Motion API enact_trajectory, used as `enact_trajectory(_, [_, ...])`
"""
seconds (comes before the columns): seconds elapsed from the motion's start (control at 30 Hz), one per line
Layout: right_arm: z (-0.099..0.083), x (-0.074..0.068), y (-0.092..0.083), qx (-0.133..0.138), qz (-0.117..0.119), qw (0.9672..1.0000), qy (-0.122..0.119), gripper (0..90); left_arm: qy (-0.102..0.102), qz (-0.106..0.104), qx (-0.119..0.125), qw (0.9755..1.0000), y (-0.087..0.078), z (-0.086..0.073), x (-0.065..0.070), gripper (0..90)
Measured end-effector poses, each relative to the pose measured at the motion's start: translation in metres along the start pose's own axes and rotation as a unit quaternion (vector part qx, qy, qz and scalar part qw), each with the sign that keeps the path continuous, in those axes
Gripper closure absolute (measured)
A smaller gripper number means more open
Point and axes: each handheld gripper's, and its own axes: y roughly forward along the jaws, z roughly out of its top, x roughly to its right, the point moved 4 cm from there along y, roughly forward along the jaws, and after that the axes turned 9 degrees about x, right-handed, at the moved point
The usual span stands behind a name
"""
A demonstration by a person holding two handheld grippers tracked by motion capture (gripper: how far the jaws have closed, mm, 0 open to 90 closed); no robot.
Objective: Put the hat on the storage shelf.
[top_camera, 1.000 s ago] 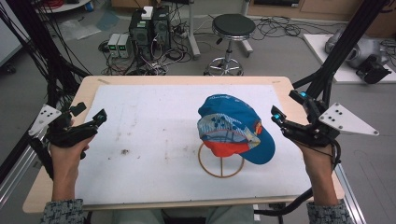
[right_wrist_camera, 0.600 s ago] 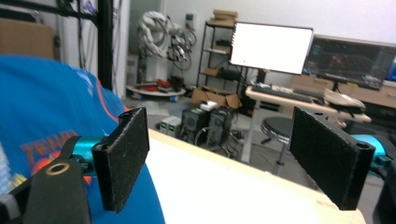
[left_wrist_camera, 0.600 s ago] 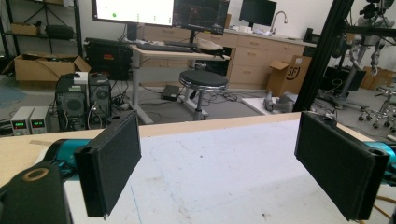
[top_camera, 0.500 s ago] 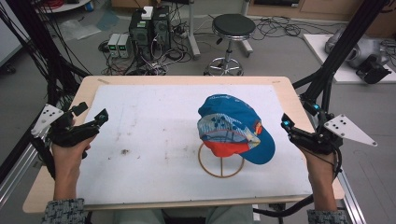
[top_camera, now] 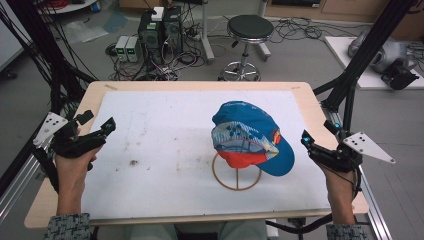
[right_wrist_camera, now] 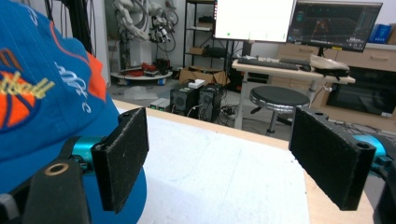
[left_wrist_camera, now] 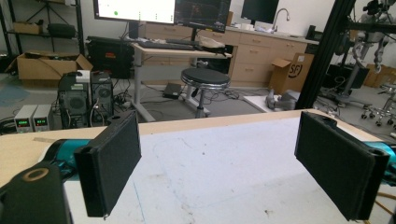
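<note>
Right gripper (top_camera: pixel 318 139) farther right; cap (top_camera: pixel 252 135) brim perhaps toward it.

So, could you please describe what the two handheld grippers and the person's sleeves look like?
Both the left gripper and the right gripper are black, each topped by a grey three-cornered plate with dark dots. Their fingers are flat black rectangular pads on teal mounts. A black cable trails from each. The sleeves are a grey speckled knit.

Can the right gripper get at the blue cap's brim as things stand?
Probably yes. The right gripper is open beside the blue and orange baseball cap perched on a wooden ring stand, and bare white mat lies between them. In the right gripper view the cap sits just left of its fingers.
</note>
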Motion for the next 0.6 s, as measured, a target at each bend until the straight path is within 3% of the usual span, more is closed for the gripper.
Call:
enact_trajectory(0.37, [-0.024, 0.012, -0.007, -0.024, -0.024, 0.9992, 0.022, 19.5, 0.002, 0.002, -0.003, 1.0000, 0.001, -0.002, -0.002, 14.6])
enact_trajectory(0.6, [-0.038, 0.018, -0.008, -0.035, -0.025, 0.9988, 0.024, 19.5, 0.001, 0.004, -0.006, 1.0000, 0.001, -0.003, -0.003, 14.6])
